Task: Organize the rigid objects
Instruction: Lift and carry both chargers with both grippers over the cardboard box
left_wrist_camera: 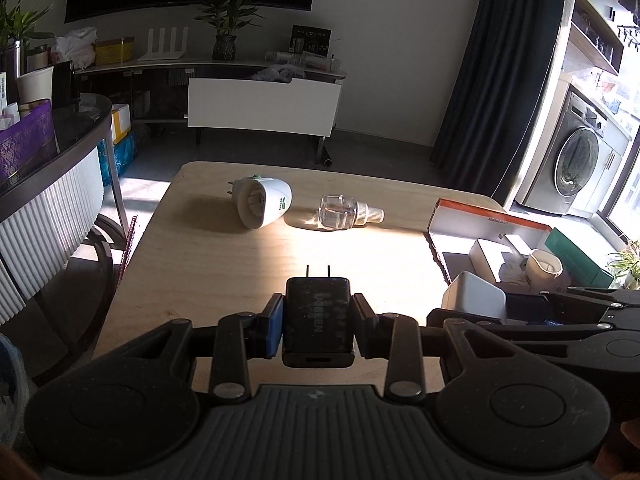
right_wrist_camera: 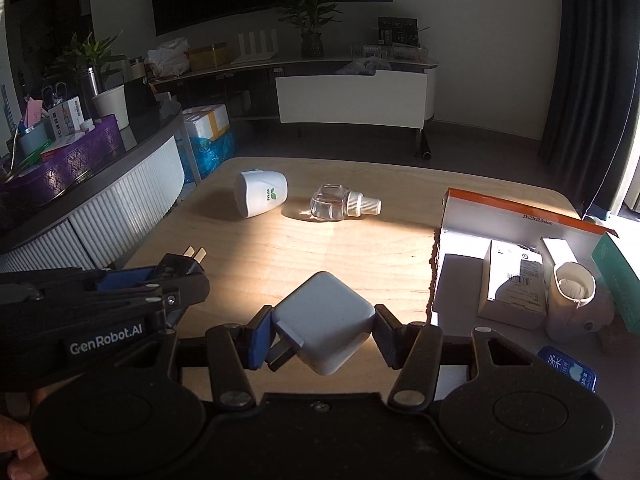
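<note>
While the black charger sits clamped prongs-forward in the left gripper and the white adapter is pinched corner-to-corner by the right gripper, both hang above the table, presumably bound for the cardboard box.

the left gripper carries "genrobot.ai" in white on its side. the black charger shows embossed letters reading roughly "ugreen". the orange-edged cardboard box bears a small print "33x23x12.5x5cm" on its inner wall.
</note>
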A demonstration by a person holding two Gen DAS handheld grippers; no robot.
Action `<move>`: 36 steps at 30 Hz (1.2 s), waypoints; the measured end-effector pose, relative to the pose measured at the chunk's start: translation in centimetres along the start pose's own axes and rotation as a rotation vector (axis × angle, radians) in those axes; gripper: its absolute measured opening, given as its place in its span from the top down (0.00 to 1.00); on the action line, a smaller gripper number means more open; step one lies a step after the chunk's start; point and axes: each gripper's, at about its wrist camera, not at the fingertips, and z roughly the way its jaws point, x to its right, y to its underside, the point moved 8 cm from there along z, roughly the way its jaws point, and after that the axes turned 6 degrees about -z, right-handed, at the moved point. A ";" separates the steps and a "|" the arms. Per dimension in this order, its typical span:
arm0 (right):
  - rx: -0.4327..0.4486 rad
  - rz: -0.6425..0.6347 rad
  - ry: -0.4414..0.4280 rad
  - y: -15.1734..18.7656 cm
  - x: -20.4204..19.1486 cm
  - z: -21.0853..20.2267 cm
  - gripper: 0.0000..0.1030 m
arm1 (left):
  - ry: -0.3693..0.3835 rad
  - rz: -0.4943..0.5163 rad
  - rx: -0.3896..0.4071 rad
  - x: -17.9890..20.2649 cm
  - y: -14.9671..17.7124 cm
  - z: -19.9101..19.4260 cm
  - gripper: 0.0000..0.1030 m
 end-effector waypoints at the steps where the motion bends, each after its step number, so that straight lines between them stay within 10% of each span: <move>1: 0.004 0.002 0.003 0.1 0.2 -0.4 0.37 | 0.003 0.001 0.001 0.2 0.1 -0.2 0.66; 36: 0.077 0.064 0.076 2.6 5.6 -7.7 0.37 | 0.059 0.068 -0.010 7.0 2.5 -2.9 0.66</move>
